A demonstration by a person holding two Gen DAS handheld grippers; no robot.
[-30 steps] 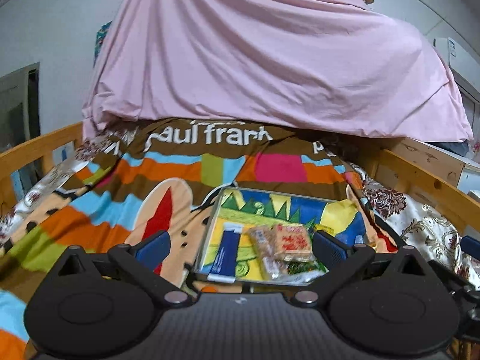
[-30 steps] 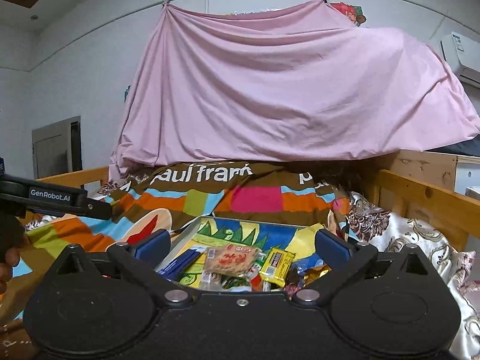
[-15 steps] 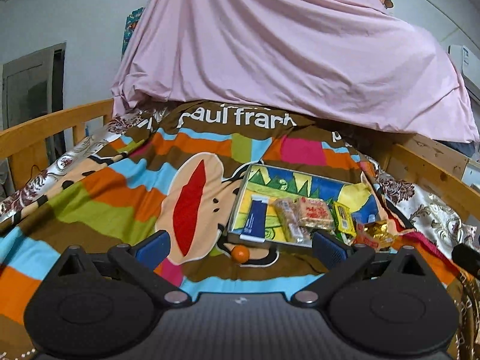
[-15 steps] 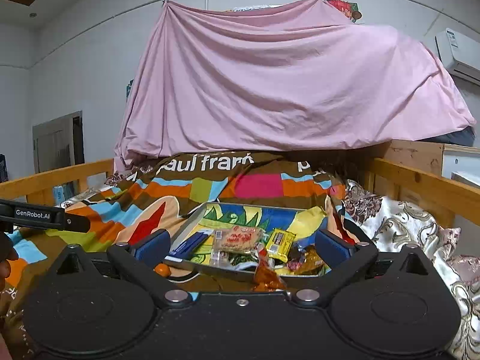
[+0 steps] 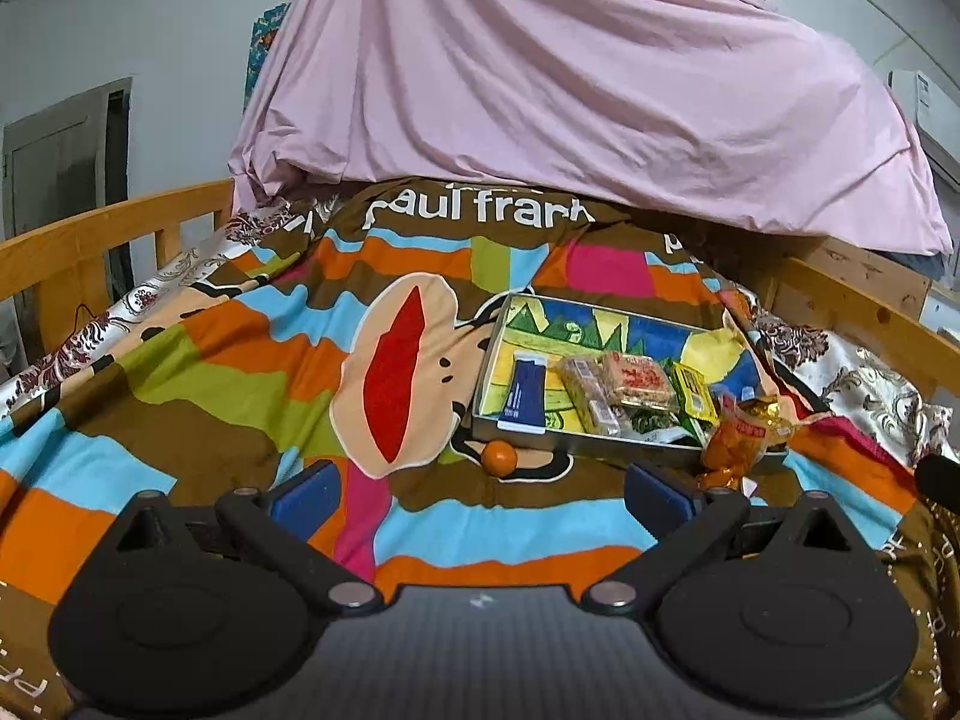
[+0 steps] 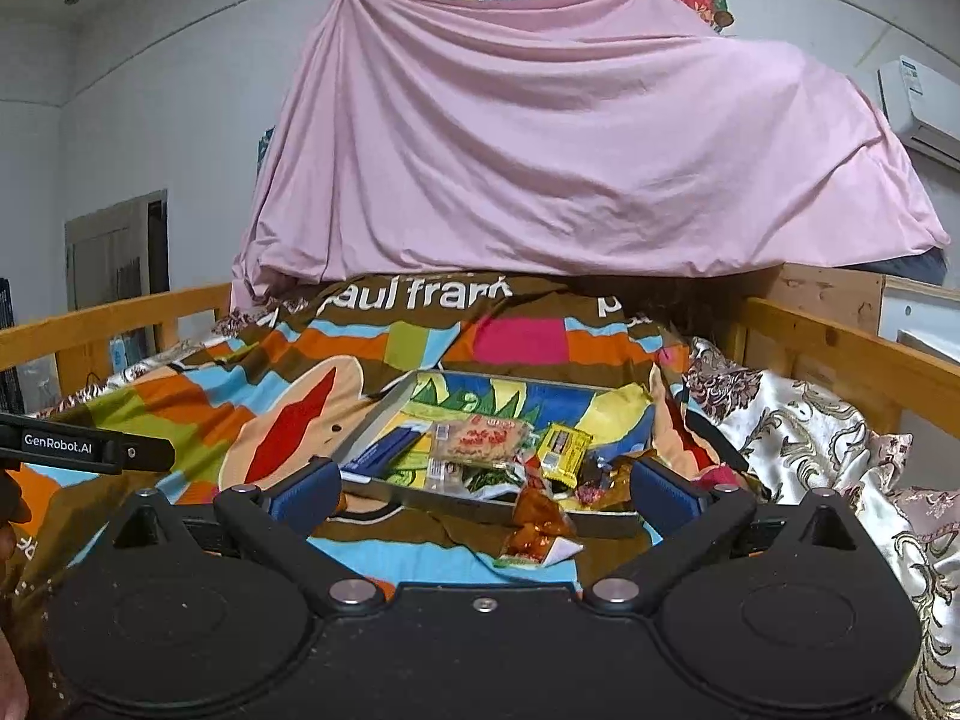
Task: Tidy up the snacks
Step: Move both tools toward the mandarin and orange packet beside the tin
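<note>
A colourful tray (image 5: 624, 315) lies on the striped blanket, also in the right wrist view (image 6: 384, 408). In it lie a blue packet (image 5: 525, 387), a clear-wrapped bar (image 5: 585, 393), a red-printed cracker pack (image 5: 639, 378) and a yellow packet (image 5: 690, 390). An orange snack bag (image 5: 735, 444) leans on the tray's near right corner, seen also in the right wrist view (image 6: 534, 525). A small orange ball (image 5: 499, 457) lies just before the tray. My left gripper (image 5: 480, 495) is open and empty, short of the tray. My right gripper (image 6: 483, 486) is open and empty, just before the orange bag.
The blanket (image 5: 240, 372) covers a bed with wooden rails on the left (image 5: 90, 240) and right (image 5: 870, 324). A pink sheet (image 5: 570, 90) hangs behind. The left gripper's body (image 6: 84, 450) shows at the right wrist view's left edge.
Both grippers have drawn back and risen from the tray. The orange ball and the orange snack bag have come into view in front of it. Both stay open.
</note>
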